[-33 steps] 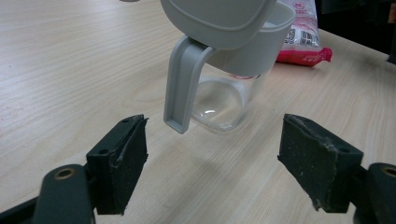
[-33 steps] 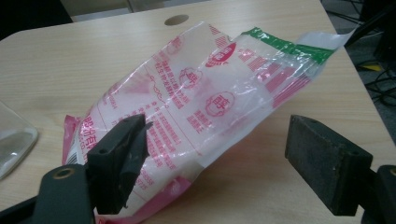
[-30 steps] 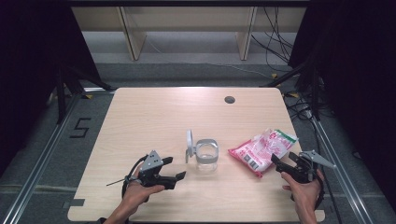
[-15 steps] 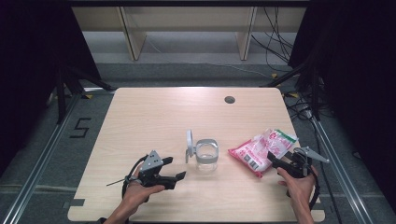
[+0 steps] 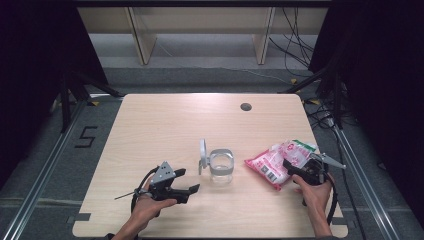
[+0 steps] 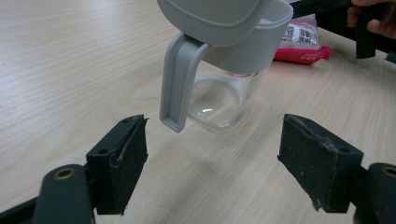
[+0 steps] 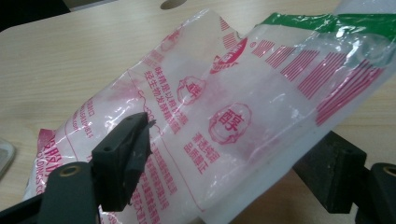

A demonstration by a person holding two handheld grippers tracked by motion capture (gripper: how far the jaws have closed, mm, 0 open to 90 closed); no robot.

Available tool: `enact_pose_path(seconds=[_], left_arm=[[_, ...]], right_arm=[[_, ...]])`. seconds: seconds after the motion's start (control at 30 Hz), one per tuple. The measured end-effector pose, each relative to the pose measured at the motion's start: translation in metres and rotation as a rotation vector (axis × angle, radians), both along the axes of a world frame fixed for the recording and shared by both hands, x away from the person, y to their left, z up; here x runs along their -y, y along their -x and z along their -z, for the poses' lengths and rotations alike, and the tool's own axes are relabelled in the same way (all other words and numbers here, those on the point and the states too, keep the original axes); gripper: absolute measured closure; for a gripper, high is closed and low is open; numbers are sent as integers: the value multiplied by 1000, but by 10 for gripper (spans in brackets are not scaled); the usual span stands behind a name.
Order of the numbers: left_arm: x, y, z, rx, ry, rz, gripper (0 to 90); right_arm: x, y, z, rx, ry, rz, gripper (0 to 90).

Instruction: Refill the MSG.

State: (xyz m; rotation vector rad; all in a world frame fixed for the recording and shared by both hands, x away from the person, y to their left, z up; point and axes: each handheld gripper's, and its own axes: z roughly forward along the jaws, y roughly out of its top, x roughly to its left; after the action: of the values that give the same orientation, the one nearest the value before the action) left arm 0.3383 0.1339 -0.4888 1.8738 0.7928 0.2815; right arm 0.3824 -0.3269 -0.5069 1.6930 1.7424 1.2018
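- At the near edge of the wooden table (image 5: pixel 150 125), the person's left hand (image 5: pixel 148 209) holds the left gripper (image 5: pixel 192 189) low over the wood, pointed right toward the jar.
- In the left gripper view its two black jaws stand spread wide with nothing between them, bare tabletop under the gap.
- Just beyond those jaws stands a clear plastic jar (image 6: pixel 224 93) with a grey collar; its grey flip lid (image 5: pixel 202 152) is swung up on the jar's left side in the high view, and a grey tab hangs down toward the jaws.
- At the near right, the right hand (image 5: pixel 314 192) holds the right gripper (image 5: pixel 291 167) against a pink-and-white plastic bag (image 5: pixel 274 165) with a green end.
- In the right gripper view the bag (image 7: pixel 224 116) lies between the parted jaws, one at each side of it; I cannot tell whether they pinch it.
- Far across the table, a small dark round hole (image 5: pixel 245 106) sits near the back edge.
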Motion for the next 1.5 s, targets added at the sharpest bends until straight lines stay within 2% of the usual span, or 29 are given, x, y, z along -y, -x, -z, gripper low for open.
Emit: enact_pose_path(seconds=[0.07, 0.1, 0.13, 0.2, 0.23, 0.3, 0.33, 0.37, 0.43, 0.47, 0.5, 0.53, 0.57, 0.6, 0.63, 0.7, 0.73, 0.83, 0.87, 0.9, 0.93, 0.97, 1.0, 1.07, 1.2, 1.23, 1.27, 1.37, 1.5], left_arm=[[0, -1, 0, 7, -3, 8, 227], [0, -1, 0, 7, -4, 8, 226], [0, -1, 0, 7, -4, 8, 226], [-1, -1, 0, 8, -5, 8, 226], [-1, -1, 0, 8, -5, 8, 227], [-1, -1, 0, 7, -4, 7, 227], [0, 0, 0, 5, -4, 9, 226], [1, 1, 0, -10, 4, -11, 226], [0, 1, 0, -4, 2, -2, 227], [0, 0, 0, 4, -5, 4, 226], [0, 0, 0, 5, -4, 4, 226], [1, 0, 0, 0, 3, -1, 226], [1, 1, 0, -4, 5, -5, 226], [2, 1, 0, -8, 12, -8, 226], [2, 2, 0, -8, 11, -8, 226], [1, 1, 0, -7, 11, -7, 226], [1, 1, 0, -6, 9, -7, 226], [1, 1, 0, -5, 9, -7, 226], [1, 1, 0, -5, 9, -7, 226], [2, 2, 0, -9, 12, -11, 226], [2, 2, 0, -10, 12, -9, 226], [2, 2, 0, -11, 10, -9, 226], [2, 1, 1, -13, 11, -3, 226], [2, 1, 1, -11, 13, -4, 226], [2, 1, 1, -13, 11, -4, 226], [2, 2, 1, -13, 11, -4, 226], [2, 2, 1, -11, 10, -2, 226], [3, 2, 1, -12, 8, -3, 226], [4, 2, 3, -20, 13, 1, 226]], right_arm=[[-2, -2, 1, -1, -9, 11, 260], [2, -5, 2, 18, 7, -25, 267], [2, -5, 2, 18, 7, -25, 267], [-2, -7, 3, 3, -48, 16, 288], [1, -9, 4, 26, -15, -8, 294], [-2, -8, 4, 7, -39, 12, 306], [3, -10, 4, 1, -16, -20, 331], [-1, -10, 5, 6, -45, 4, 343], [2, -12, 5, -5, -21, -8, 371], [3, -13, 7, 14, -35, -23, 384], [0, -12, 6, 2, -81, 2, 401], [0, -12, 6, -1, -88, 10, 419], [3, -13, 7, 0, -55, -8, 440], [1, -13, 6, -15, -61, 9, 458], [3, -15, 7, -7, -38, -5, 475], [4, -16, 8, 13, -52, -21, 487], [0, -15, 6, -28, -66, 19, 527], [1, -15, 6, -27, -53, 15, 575], [1, -18, 7, 2, -59, 16, 610], [2, -17, 6, -16, -44, 17, 621], [0, -18, 7, -4, -68, 18, 639], [0, -18, 6, -21, -75, 13, 656], [1, -19, 8, 1, -83, 3, 670], [3, -21, 9, 16, -51, -10, 708], [3, -22, 9, 22, -44, -32, 791], [-1, -20, 8, -10, -87, -10, 806], [-2, -21, 8, -8, -90, -8, 822], [2, -23, 9, 13, -61, -43, 862], [2, -22, 8, 1, -40, -40, 891]])
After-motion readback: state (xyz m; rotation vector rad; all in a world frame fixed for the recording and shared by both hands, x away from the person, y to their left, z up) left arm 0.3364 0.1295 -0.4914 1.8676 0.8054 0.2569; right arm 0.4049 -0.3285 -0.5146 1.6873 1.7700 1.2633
